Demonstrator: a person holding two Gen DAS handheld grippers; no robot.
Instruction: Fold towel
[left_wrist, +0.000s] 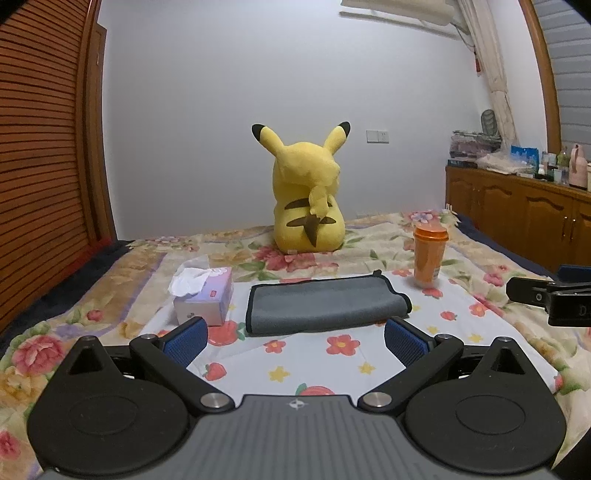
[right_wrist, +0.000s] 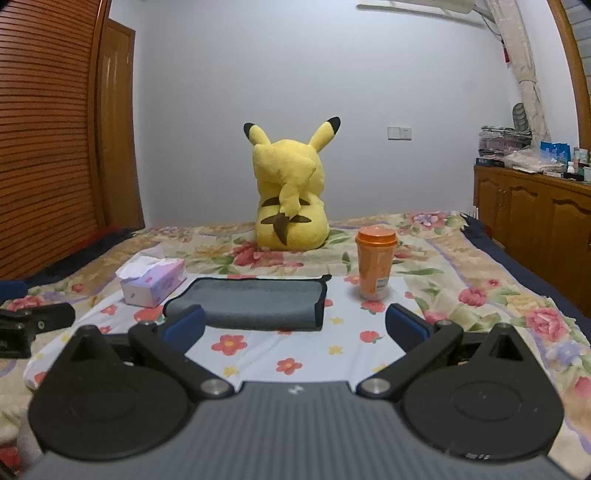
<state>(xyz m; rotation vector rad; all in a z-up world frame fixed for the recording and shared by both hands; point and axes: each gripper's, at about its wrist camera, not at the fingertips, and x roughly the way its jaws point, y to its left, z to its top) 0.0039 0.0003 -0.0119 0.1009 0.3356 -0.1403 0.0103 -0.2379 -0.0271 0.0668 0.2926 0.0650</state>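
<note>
We hold both grippers — left (left_wrist: 295, 338), right (right_wrist: 295, 328) — spread and empty, the towel (left_wrist: 327, 304) lying crosswise just ahead, slightly nearer the left.

Left gripper (left_wrist: 293, 338): level, pointing forward, jaws spread wide, blue pads (left_wrist: 186, 339) bare, nothing held. Right gripper (right_wrist: 293, 326): same pose, jaws spread wide, nothing between pads (right_wrist: 406, 326). Grippers side by side, apart, no contact.

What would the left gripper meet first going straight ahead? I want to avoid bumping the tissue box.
Probably the grey towel: it lies dead ahead of the open left gripper. The tissue box sits off to the left.
</note>
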